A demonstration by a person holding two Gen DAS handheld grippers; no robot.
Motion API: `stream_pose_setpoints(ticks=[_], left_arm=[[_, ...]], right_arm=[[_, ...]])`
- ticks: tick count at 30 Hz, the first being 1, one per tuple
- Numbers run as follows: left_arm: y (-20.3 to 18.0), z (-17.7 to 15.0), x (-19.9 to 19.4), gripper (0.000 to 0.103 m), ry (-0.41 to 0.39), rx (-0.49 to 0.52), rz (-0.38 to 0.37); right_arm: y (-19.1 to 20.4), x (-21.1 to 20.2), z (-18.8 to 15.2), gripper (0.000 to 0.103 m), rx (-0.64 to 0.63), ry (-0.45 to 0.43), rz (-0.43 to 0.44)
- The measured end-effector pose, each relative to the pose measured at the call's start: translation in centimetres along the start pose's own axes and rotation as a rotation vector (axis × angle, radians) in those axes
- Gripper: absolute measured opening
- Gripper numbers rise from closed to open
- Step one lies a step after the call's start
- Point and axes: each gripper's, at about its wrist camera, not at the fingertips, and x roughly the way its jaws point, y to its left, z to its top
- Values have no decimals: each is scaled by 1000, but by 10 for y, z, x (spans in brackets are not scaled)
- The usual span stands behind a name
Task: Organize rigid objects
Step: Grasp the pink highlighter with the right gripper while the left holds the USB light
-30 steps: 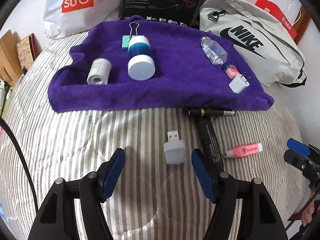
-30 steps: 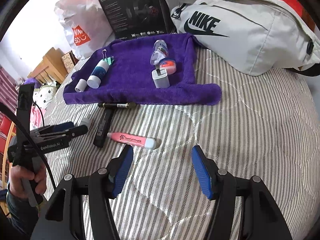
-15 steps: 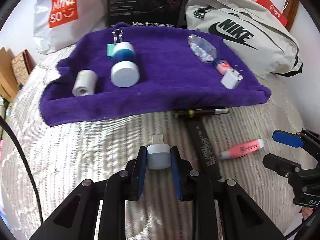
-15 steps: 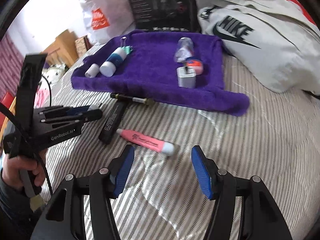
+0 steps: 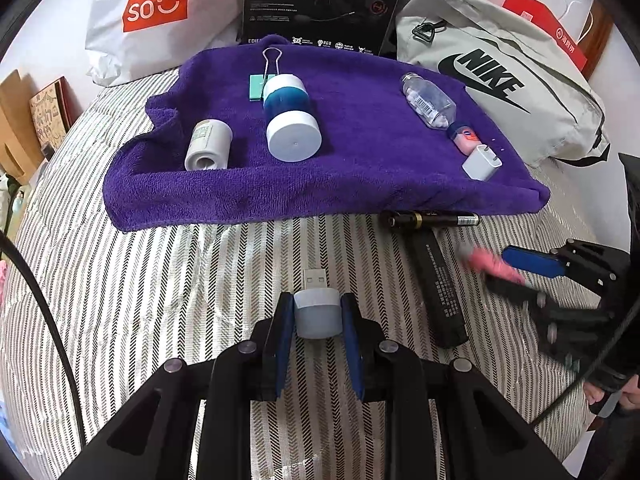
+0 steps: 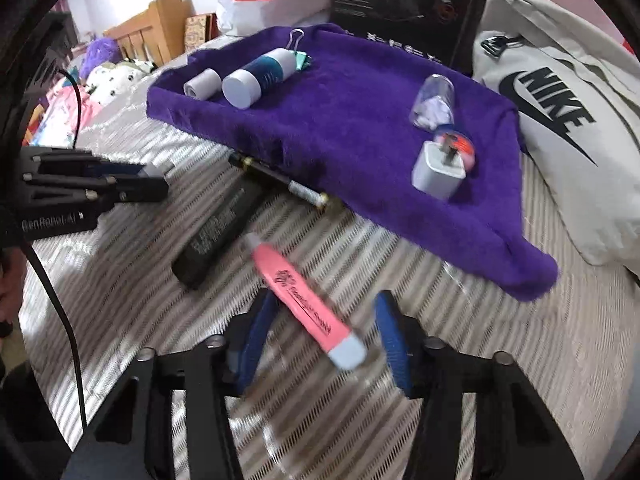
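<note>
Two grasps. USB plug-in light: small, stiff, probably light, clamped at its flat sides by left gripper above the striped bedcover. Pink highlighter: smooth, rigid, lying between the parted fingers of right gripper; mid-barrel hold advisable.

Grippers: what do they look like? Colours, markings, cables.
Both are black, angular frames with silver screws and blue finger pads. The left gripper carries white "GenRobot.AI" lettering and a black cable. The right gripper has the same build; no markings visible.
</note>
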Motion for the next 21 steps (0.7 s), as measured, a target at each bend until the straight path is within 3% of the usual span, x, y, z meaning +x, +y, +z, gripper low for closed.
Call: stream_pose_setpoints(ticks=[1,3,7,9,18,21], left_arm=[[1,0,0,23,-1,0,-3],[2,-1,0,23,-3,-2,-10],[5,-3,0,23,-9,-5,-26],[5,-3,0,23,-13,-3,-25],[-1,-6,0,23,-30,27,15],[-2,-6,0,23,-28,28,21]], right_arm=[[-1,0,1,31,15,-10,4],[-8,0,3,17,67,-16,-19],[-37,-7,-9,18,288,-2,13],[-37,-11,-17,18,313,11,14],[-11,-9,-17,19,130,32,-89],[-14,-10,-18,19,111,32,-73]])
